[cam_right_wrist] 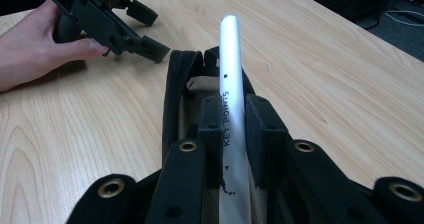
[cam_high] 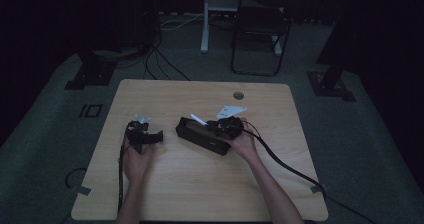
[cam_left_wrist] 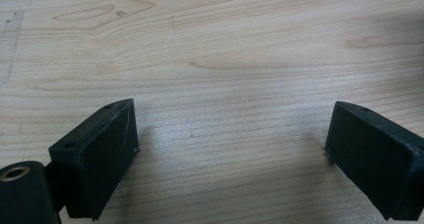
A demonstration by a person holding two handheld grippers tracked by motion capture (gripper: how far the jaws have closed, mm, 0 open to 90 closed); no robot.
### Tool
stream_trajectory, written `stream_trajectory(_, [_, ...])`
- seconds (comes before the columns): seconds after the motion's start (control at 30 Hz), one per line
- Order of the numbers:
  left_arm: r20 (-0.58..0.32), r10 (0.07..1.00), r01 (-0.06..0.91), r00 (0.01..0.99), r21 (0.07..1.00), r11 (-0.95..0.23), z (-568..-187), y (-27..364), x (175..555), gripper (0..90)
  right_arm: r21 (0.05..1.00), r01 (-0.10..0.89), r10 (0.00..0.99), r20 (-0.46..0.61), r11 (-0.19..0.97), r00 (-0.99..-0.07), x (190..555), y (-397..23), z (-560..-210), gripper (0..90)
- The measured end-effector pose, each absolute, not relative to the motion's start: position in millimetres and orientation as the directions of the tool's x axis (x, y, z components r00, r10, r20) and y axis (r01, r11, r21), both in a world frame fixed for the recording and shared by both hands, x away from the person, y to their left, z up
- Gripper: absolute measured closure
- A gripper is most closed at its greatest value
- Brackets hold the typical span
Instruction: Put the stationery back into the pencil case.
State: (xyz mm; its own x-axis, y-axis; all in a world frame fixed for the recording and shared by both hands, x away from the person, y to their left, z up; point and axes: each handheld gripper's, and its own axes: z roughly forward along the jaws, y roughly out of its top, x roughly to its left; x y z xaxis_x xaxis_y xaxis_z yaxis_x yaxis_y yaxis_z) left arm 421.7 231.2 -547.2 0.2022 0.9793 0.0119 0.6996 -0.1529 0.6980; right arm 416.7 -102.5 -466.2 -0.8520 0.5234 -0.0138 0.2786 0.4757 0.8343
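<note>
Silver pen (cam_right_wrist: pixel 231 91), printed "KEY POINTS", is clamped between the right gripper's (cam_right_wrist: pixel 234 134) jaws, barrel angled up and away over the open black pencil case (cam_right_wrist: pixel 176 79). In the high view the case (cam_high: pixel 200 136) lies mid-table, slightly right of centre, with the right gripper (cam_high: pixel 220 126) at its far right end and the pen (cam_high: pixel 198 119) poking out to the left. Left gripper (cam_high: pixel 152 136) sits left of the case, apart from it, jaws spread wide, bare wooden table (cam_left_wrist: pixel 215 49) between them. Left hand (cam_high: pixel 136 159) holds it low over the tabletop.
</note>
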Motion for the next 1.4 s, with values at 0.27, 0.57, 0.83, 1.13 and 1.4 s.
stream_trajectory(0.27, [0.012,0.979,0.700,0.202,0.698,-0.153,-547.3,231.2,421.7,7.1,0.828,0.281,0.514,-0.011,0.486,-0.858,416.9,-100.4,-469.7,78.4])
stream_trajectory(0.57, [0.012,0.979,0.700,0.202,0.698,-0.153,-547.3,231.2,421.8,7.1,0.823,0.282,0.510,-0.010,0.492,-0.860,417.7,-99.7,-471.5,78.3])
stream_trajectory(0.83, [0.014,0.979,0.700,0.203,0.697,-0.155,-547.2,231.2,421.7,7.1,0.823,0.286,0.511,-0.006,0.491,-0.860,418.5,-99.1,-473.1,78.3])
stream_trajectory(1.13, [0.014,0.979,0.700,0.202,0.697,-0.155,-547.2,231.3,421.7,7.1,0.831,0.291,0.523,0.000,0.474,-0.852,419.3,-99.9,-472.6,65.7])
stream_trajectory(1.4, [0.013,0.979,0.700,0.203,0.698,-0.154,-547.2,231.2,421.7,7.1,0.837,0.306,0.553,0.004,0.454,-0.833,416.4,-100.9,-470.1,39.8])
